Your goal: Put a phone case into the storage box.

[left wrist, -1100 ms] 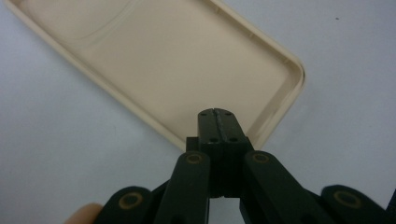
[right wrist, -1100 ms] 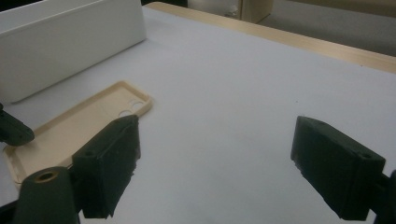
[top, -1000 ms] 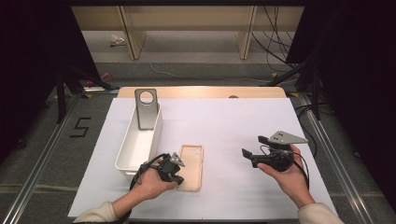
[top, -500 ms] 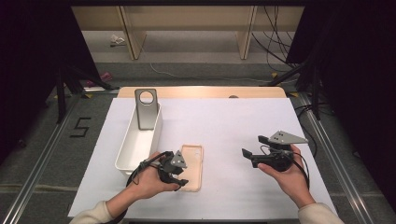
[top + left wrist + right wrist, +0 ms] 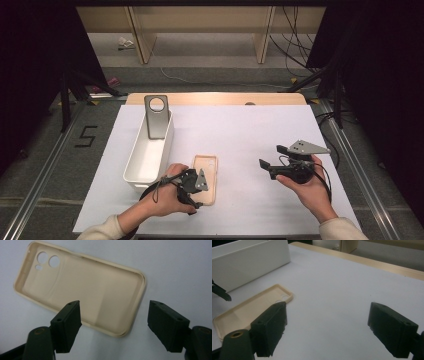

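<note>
A beige phone case (image 5: 206, 167) lies hollow side up on the white sheet, right of the bin. In the left gripper view the case (image 5: 82, 290) has its camera holes at the far end. My left gripper (image 5: 197, 192) hovers over its near end. The jaws (image 5: 113, 315) have just been opening and stand apart, straddling the case's near corner without touching it. My right gripper (image 5: 271, 156) is held off to the right, open with nothing between its jaws (image 5: 328, 315). The case (image 5: 249, 307) lies to the left in the right gripper view.
A long white bin (image 5: 131, 165) stands left of the case, with a grey phone case (image 5: 156, 117) propped upright at its far end. The bin's wall (image 5: 249, 265) also rises in the right gripper view. The table's wooden edge (image 5: 215, 98) runs along the back.
The left gripper's jaws have opened and let go of the beige case, and the hand has lifted slightly. The right hand has kept still.
</note>
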